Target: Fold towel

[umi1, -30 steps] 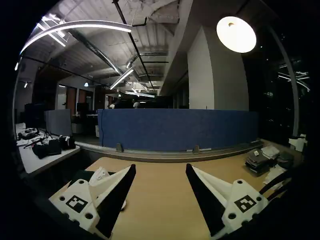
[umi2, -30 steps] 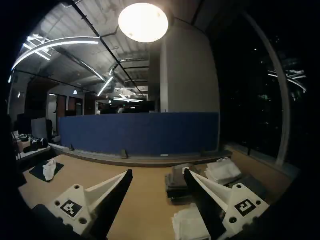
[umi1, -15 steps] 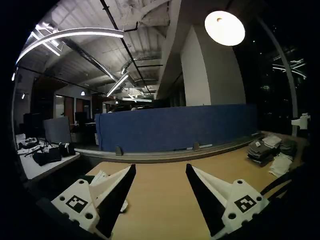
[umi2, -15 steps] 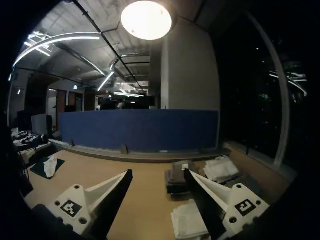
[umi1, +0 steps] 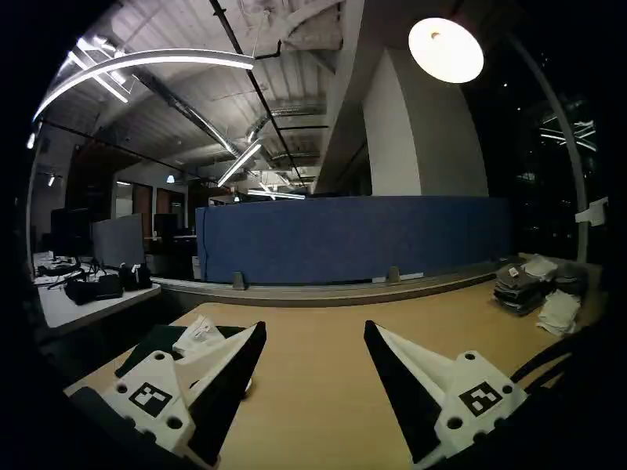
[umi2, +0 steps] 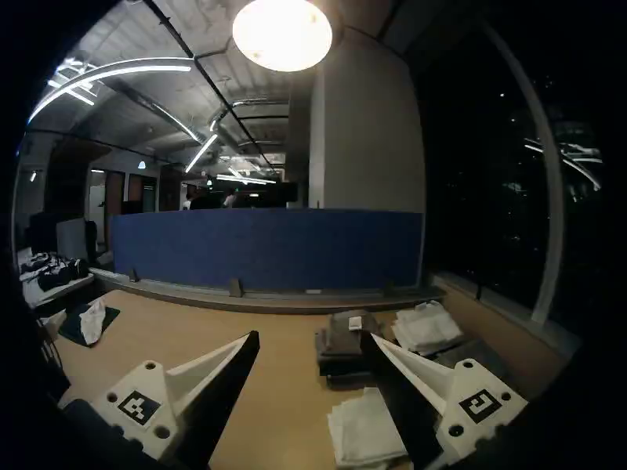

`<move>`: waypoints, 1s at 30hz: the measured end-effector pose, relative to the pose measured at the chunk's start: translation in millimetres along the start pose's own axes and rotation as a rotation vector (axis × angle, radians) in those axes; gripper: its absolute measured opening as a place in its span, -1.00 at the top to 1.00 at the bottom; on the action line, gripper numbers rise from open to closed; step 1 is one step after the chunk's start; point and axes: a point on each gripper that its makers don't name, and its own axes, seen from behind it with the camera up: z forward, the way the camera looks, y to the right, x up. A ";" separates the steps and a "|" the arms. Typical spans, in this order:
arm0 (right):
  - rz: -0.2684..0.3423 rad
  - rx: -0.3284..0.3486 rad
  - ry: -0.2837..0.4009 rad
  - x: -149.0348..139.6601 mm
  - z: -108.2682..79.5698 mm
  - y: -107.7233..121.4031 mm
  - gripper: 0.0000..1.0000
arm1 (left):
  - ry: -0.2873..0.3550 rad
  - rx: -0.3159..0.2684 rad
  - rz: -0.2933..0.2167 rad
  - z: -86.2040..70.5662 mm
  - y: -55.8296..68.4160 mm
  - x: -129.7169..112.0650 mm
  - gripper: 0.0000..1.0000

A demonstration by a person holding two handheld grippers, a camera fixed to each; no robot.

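Wooden table, left claw level and wide (holding nothing), right claw wide, white towel beside its finger.

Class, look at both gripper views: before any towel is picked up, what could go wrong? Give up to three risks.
1. The white towel lies beside the grey stack; the open right hand-held gripper might snag or topple that stack.
2. The left hand-held gripper is near a crumpled white cloth on a dark mat and could drag it.
3. Dim light may hide towel edges.
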 end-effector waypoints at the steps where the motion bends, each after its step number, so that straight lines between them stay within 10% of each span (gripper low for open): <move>1: 0.002 -0.005 0.002 -0.3 1.5 1.3 -1.00 | 0.002 0.005 -0.002 -0.1 -0.3 -3.6 -0.85; 30: -0.004 0.030 0.021 -25.1 30.5 -4.1 -1.00 | 0.007 -0.003 -0.034 9.3 5.4 -69.1 -0.85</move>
